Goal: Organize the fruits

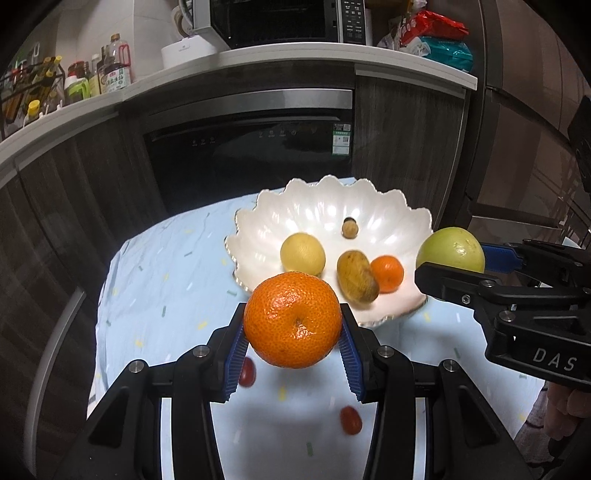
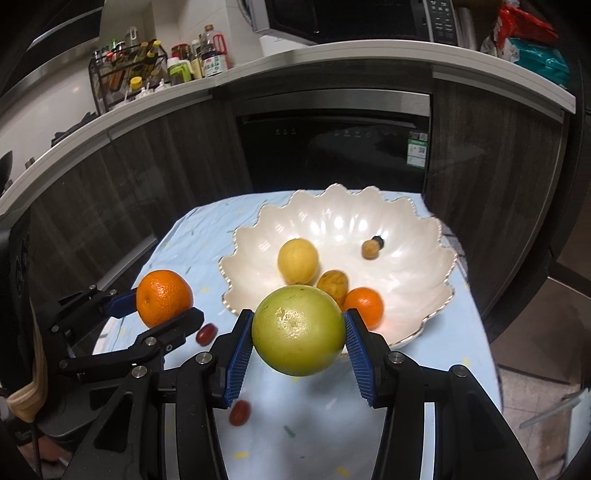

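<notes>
1. The left tongs (image 1: pixel 293 326) are clamping a large orange (image 1: pixel 293 319); the right tongs (image 2: pixel 298 332) are clamping a green fruit (image 2: pixel 299 329).
2. The scalloped bowl (image 2: pixel 424 310) is lying directly ahead, probably nearer the right tongs.

Microwave (image 1: pixel 280 20): far, on the white countertop (image 1: pixel 258 61).
Dishwasher (image 1: pixel 251 147): black front, below the countertop.
Bottle rack (image 2: pixel 125 74): far left on the countertop, holding condiment bottles.
Snack bags (image 1: pixel 436 37): far right on the countertop.
Tablecloth (image 1: pixel 166 277): pale blue, speckled, covering the near table.
</notes>
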Demonstrator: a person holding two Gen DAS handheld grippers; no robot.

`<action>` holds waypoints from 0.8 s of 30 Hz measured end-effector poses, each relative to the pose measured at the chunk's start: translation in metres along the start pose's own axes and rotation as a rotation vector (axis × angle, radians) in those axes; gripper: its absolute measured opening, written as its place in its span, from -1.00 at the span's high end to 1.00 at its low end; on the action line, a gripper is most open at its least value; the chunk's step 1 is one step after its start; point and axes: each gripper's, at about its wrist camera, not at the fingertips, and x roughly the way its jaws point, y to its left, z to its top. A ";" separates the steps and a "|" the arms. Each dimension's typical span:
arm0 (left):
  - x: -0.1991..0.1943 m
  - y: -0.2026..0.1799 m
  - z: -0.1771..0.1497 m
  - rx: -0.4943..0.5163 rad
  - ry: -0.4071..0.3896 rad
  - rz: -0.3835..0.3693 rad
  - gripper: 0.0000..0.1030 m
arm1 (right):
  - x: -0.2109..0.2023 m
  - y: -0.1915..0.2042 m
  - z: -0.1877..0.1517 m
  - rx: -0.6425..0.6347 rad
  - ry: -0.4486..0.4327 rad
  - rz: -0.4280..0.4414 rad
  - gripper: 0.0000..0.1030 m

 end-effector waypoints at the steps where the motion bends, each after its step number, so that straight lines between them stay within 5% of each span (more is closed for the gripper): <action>1: 0.001 -0.001 0.003 0.003 -0.003 -0.002 0.12 | -0.001 -0.002 0.002 0.003 -0.003 -0.004 0.03; 24: 0.046 -0.004 0.045 -0.008 0.004 -0.001 0.12 | 0.023 -0.057 0.034 0.059 -0.021 -0.117 0.03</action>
